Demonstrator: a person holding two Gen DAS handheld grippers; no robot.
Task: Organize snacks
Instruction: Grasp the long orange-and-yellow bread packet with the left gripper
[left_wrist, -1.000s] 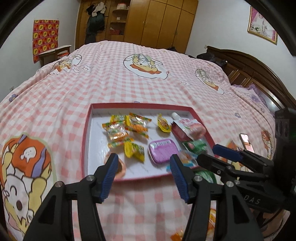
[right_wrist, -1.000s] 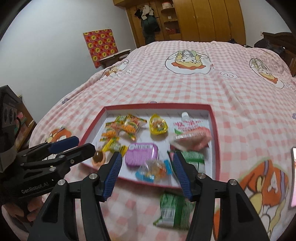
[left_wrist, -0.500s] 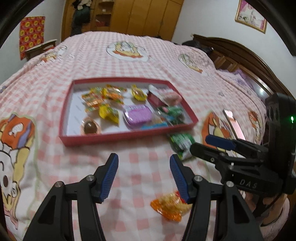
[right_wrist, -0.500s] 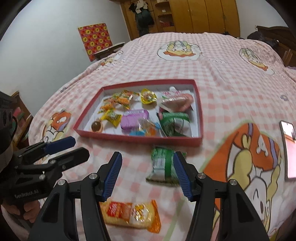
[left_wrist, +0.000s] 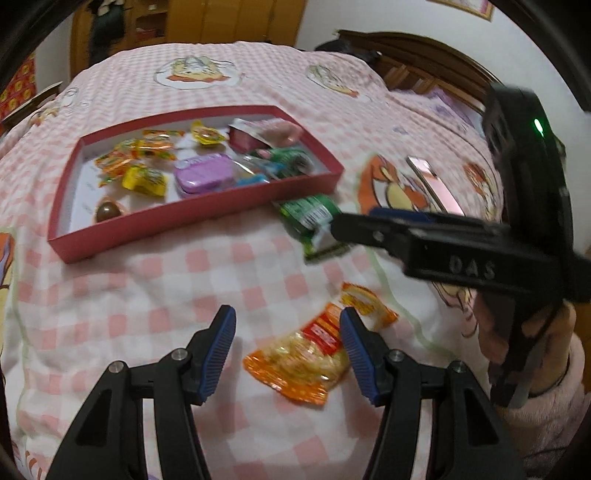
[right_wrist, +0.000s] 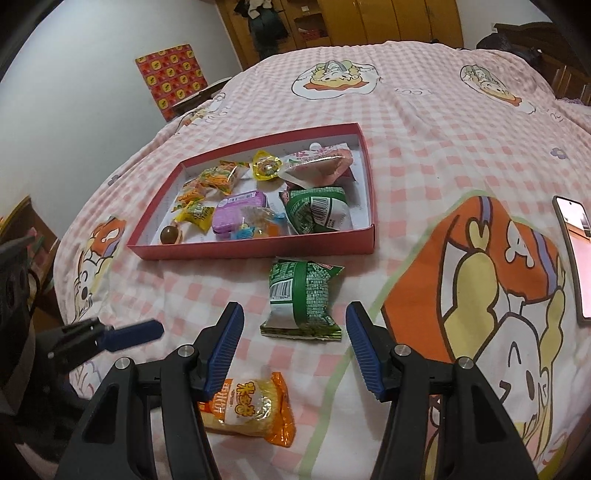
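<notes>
A red tray (left_wrist: 192, 216) (right_wrist: 258, 251) on the bed holds several snacks, among them a purple tin (left_wrist: 205, 176) (right_wrist: 240, 212) and a green packet (right_wrist: 317, 214). Outside it lie a green packet (right_wrist: 301, 295) (left_wrist: 310, 216) and an orange packet (left_wrist: 314, 354) (right_wrist: 247, 406). My left gripper (left_wrist: 288, 354) is open and empty, just above the orange packet. My right gripper (right_wrist: 295, 343) is open and empty, just short of the loose green packet; it also shows in the left wrist view (left_wrist: 354, 225).
The bed has a pink checked cover with cartoon prints (right_wrist: 480, 280). A phone (right_wrist: 576, 254) (left_wrist: 436, 184) lies to the right. A wooden headboard (left_wrist: 424, 62) and a wardrobe (right_wrist: 369, 22) stand behind.
Both grippers have pulled back from the tray toward the near edge of the bed. The left has come over the orange packet, the right up to the loose green packet. Both stayed open.
</notes>
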